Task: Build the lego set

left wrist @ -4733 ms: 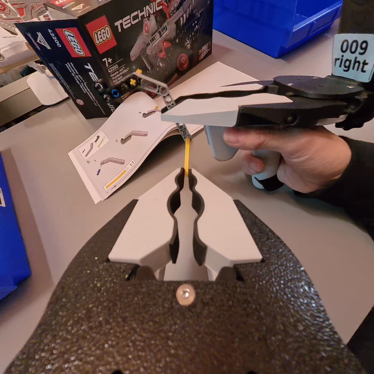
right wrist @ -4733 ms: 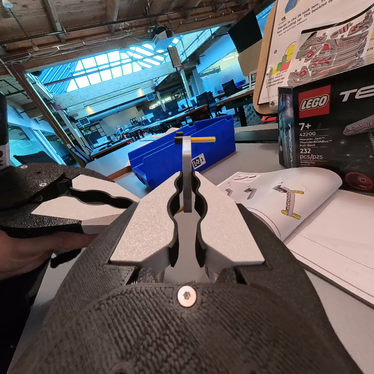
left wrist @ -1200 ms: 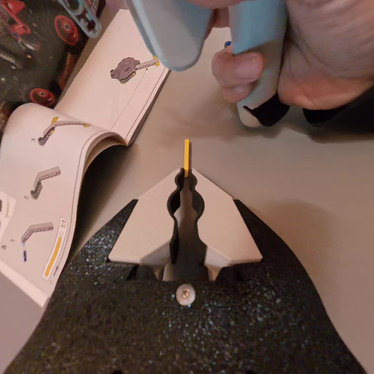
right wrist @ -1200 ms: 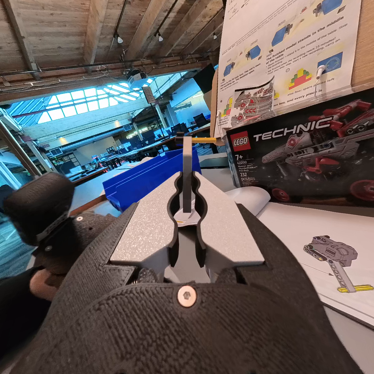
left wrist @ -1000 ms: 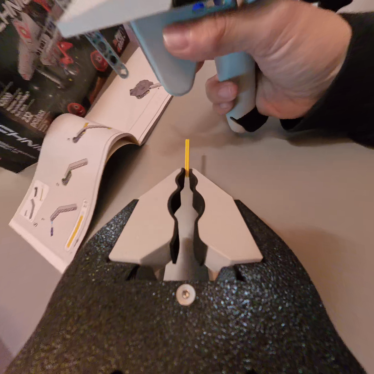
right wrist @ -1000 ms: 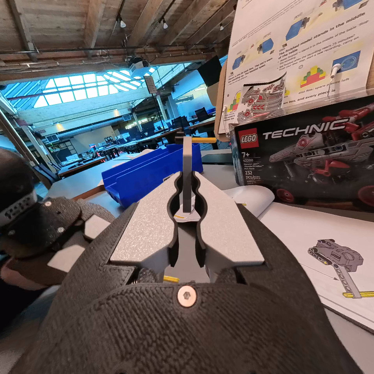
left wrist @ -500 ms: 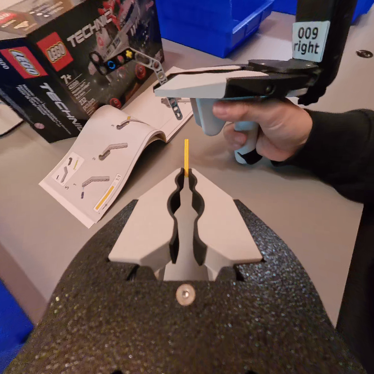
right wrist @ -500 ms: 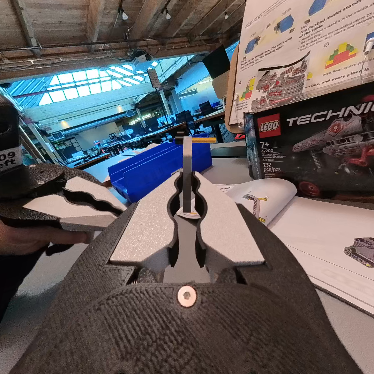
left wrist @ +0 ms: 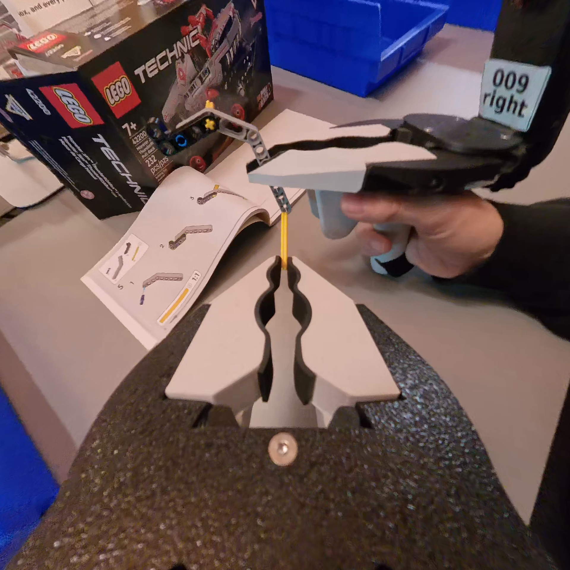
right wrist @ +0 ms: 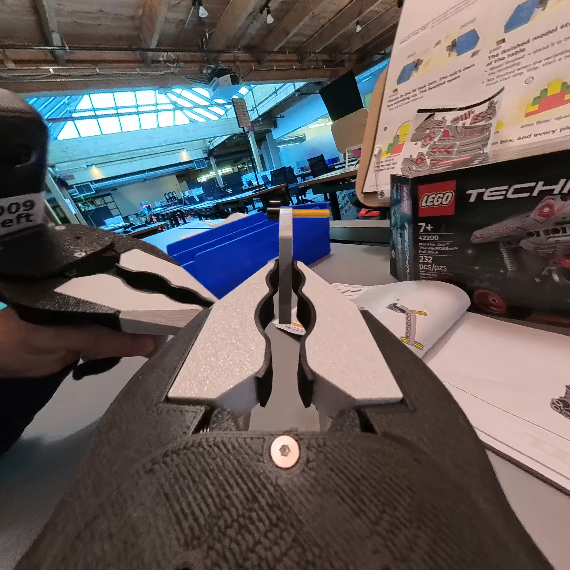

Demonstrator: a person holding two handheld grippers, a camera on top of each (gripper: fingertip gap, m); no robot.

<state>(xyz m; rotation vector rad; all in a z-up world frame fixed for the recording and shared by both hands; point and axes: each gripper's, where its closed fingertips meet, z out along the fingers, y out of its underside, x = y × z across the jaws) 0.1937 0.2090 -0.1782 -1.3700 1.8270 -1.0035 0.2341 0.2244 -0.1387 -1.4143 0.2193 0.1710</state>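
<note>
Left gripper (left wrist: 284, 262) pinches yellow axle (left wrist: 283, 237), its tip meeting the grey beam (left wrist: 239, 131).

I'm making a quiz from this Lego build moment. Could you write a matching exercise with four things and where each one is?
Things:
1. yellow axle
2. grey bent beam
3. instruction booklet
4. blue bin

Places:
A. lying open on the table
B. clamped in the right hand-held gripper
C. pinched in the left hand-held gripper
D. at the far end of the table, behind the Lego box

Pairs: 1-C, 2-B, 3-A, 4-D
</note>
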